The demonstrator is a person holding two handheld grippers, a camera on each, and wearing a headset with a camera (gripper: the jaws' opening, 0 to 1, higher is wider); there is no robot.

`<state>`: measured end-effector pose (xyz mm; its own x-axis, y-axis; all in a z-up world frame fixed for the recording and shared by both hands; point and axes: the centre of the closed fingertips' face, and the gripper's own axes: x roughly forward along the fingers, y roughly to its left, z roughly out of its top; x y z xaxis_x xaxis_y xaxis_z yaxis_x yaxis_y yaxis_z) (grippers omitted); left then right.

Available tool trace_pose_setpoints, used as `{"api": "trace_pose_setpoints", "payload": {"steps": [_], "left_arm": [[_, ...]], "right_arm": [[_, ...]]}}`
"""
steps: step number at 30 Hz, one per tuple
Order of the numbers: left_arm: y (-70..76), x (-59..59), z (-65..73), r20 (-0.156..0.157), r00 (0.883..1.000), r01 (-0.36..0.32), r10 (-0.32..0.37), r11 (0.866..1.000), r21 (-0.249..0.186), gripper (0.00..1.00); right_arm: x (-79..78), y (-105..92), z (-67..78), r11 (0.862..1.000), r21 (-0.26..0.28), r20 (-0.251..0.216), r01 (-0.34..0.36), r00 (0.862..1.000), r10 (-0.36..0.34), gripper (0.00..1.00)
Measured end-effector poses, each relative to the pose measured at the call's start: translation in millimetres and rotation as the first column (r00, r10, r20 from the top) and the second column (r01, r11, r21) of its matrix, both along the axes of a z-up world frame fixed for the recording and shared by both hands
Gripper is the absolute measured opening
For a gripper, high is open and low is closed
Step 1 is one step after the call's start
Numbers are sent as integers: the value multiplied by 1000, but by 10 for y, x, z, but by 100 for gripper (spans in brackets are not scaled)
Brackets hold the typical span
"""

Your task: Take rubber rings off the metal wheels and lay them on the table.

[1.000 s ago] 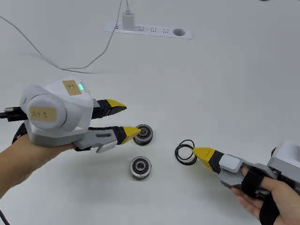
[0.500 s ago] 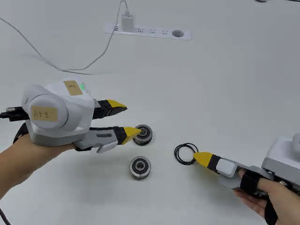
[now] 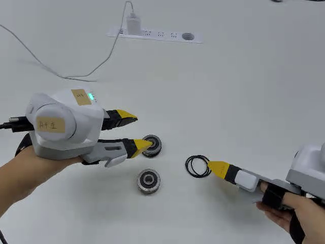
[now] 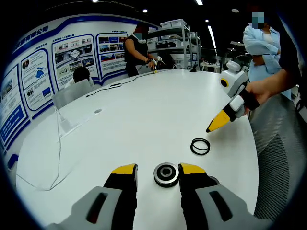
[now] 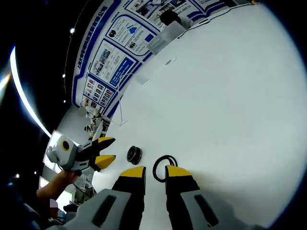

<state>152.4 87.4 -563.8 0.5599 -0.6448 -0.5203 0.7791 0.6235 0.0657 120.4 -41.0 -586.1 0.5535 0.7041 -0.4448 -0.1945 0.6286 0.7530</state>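
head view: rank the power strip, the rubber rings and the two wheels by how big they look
1. power strip, far longest
2. rubber rings and nearer wheel: look alike, not ranked
3. farther wheel, looks slightly smaller, but it is partly covered by the left gripper and farther off, so unsure

Left tongs (image 3: 142,131) gape wide; right tongs (image 5: 154,171) seem barely parted.

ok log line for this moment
left gripper open, metal wheel at jaws | right gripper open, by loose rubber rings on table | second wheel apart
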Motion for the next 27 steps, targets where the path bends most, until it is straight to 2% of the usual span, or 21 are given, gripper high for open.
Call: {"api": "trace_pose_setpoints", "payload": {"steps": [11, 16, 27], "left_arm": [[-72, 14, -158, -18, 1000, 16, -15, 999, 32, 29], [-101, 9, -250, -33, 999, 22, -20, 999, 49, 26], [-144, -10, -343, -54, 998, 35, -32, 998, 54, 19]], "right_arm": [[68, 123, 58, 998, 66, -6, 0, 1000, 0, 17], [100, 233, 78, 995, 95, -6, -20, 1000, 21, 17], [110, 391, 102, 990, 131, -5, -60, 998, 61, 18]]}}
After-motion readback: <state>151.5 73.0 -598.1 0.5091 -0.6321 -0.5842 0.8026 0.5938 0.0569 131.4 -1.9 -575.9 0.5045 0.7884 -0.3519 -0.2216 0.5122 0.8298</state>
